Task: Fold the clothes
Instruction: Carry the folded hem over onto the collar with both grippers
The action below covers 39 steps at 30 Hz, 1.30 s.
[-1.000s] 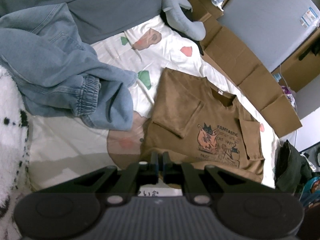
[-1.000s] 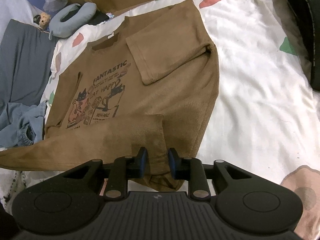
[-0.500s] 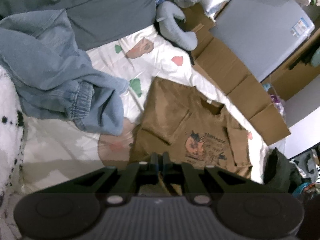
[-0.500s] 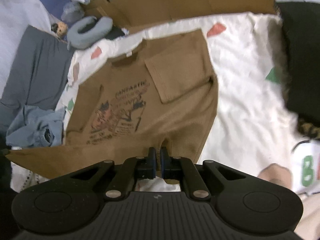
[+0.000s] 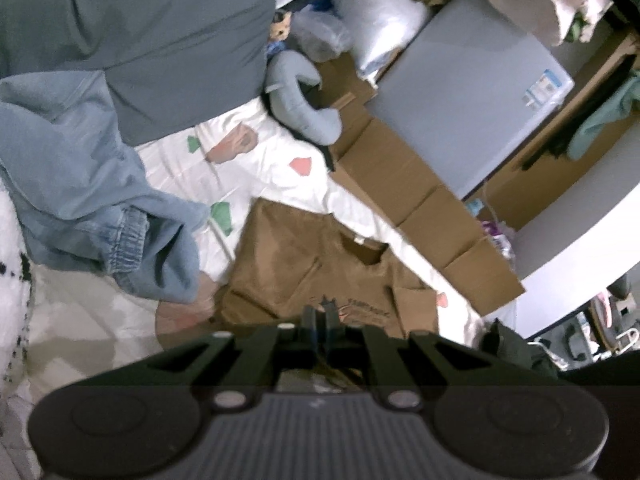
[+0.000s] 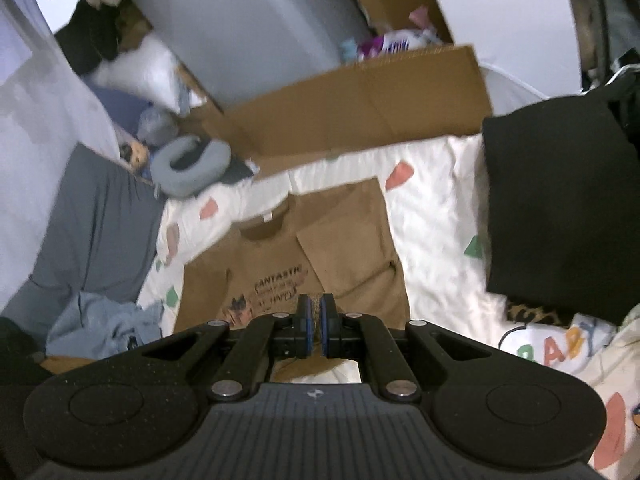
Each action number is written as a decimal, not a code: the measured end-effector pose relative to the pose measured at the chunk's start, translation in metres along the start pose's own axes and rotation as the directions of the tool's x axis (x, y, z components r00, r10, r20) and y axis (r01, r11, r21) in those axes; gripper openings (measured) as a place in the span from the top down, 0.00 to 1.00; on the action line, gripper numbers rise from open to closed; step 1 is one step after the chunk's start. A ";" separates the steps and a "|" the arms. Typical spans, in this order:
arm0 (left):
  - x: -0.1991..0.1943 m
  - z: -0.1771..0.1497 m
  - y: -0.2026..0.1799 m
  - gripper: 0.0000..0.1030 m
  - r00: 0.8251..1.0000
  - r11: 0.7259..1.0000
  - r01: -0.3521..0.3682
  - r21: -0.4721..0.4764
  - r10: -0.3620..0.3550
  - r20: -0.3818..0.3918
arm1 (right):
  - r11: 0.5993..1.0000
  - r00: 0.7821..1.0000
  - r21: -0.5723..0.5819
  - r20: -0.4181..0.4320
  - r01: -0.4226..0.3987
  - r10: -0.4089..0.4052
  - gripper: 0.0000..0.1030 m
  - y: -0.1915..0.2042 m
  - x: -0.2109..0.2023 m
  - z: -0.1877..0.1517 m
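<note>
Here, patterned white bedsheet (image 6: 436, 216), flattened cardboard (image 6: 360, 108), both grippers' fingers (image 6: 305, 322) clenched on brown t-shirt (image 6: 352, 240)

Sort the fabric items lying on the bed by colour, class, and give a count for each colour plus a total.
Brown: 1, the T-shirt, pinched at its hem by both the left gripper and the right gripper
Light blue: 1, the denim garment
Grey: 1, the grey cloth
Black: 1, the black garment
Total: 4
</note>
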State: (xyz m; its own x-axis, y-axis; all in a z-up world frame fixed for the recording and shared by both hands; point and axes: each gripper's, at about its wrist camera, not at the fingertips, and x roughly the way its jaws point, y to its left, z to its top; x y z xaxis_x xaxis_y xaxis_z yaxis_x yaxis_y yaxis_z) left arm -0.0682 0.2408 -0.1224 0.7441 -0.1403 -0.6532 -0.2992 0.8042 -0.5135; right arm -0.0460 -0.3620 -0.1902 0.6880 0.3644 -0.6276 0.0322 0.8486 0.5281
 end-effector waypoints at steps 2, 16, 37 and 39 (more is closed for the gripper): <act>-0.009 -0.002 -0.005 0.97 1.000 1.000 0.011 -0.003 -0.011 0.018 | 1.000 1.000 0.004 0.020 0.003 -0.003 0.98 0.002 -0.015 0.001; -0.067 -0.007 -0.029 0.97 0.989 0.997 0.072 -0.004 -0.071 0.133 | 1.000 0.991 -0.003 0.128 -0.031 0.031 0.98 0.027 -0.085 0.012; -0.028 0.004 -0.007 0.97 0.994 0.996 0.062 -0.068 -0.056 0.096 | 1.000 0.996 0.027 0.093 0.007 -0.009 0.98 0.019 -0.063 0.024; -0.016 0.010 -0.003 0.97 0.995 0.995 0.057 -0.078 -0.050 0.086 | 0.999 0.996 0.029 0.083 0.015 -0.017 0.98 0.018 -0.050 0.030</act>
State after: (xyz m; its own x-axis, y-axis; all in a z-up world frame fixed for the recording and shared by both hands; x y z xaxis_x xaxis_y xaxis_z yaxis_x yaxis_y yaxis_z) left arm -0.0735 0.2466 -0.1051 0.8067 -0.1299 -0.5765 -0.3023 0.7475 -0.5914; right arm -0.0584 -0.3759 -0.1321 0.7449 0.3167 -0.5873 0.0637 0.8424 0.5350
